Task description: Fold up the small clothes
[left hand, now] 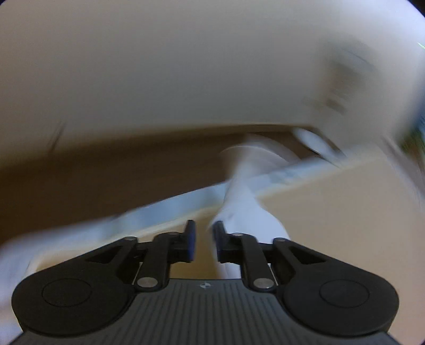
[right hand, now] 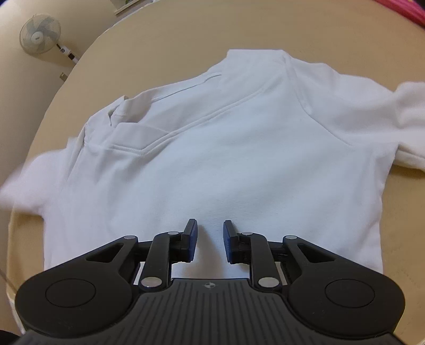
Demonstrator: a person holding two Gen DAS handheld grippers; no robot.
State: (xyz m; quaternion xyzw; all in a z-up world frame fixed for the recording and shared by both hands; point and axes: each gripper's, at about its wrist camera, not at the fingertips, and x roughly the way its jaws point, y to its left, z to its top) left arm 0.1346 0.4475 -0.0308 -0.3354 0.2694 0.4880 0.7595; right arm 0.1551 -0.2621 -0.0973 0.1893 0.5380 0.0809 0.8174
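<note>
A white long-sleeved shirt (right hand: 225, 159) lies spread flat on the round beige table (right hand: 159, 39), collar at the far left and hem toward me. My right gripper (right hand: 209, 231) hangs just above the shirt's near edge, open, with only flat cloth showing below the gap. One sleeve (right hand: 409, 119) bunches at the right. The other sleeve (right hand: 24, 180) is blurred at the left. The left wrist view is smeared by motion. In it my left gripper (left hand: 203, 233) stands narrowly open, and a white strip of cloth (left hand: 244, 191) runs up past its right finger, not pinched between the pads.
A standing fan (right hand: 39, 34) is off the table at the far left. Something pink (right hand: 403, 8) shows at the far right corner. The table's rim (left hand: 292, 175) crosses the left wrist view, with dark brown floor (left hand: 106, 164) beyond it.
</note>
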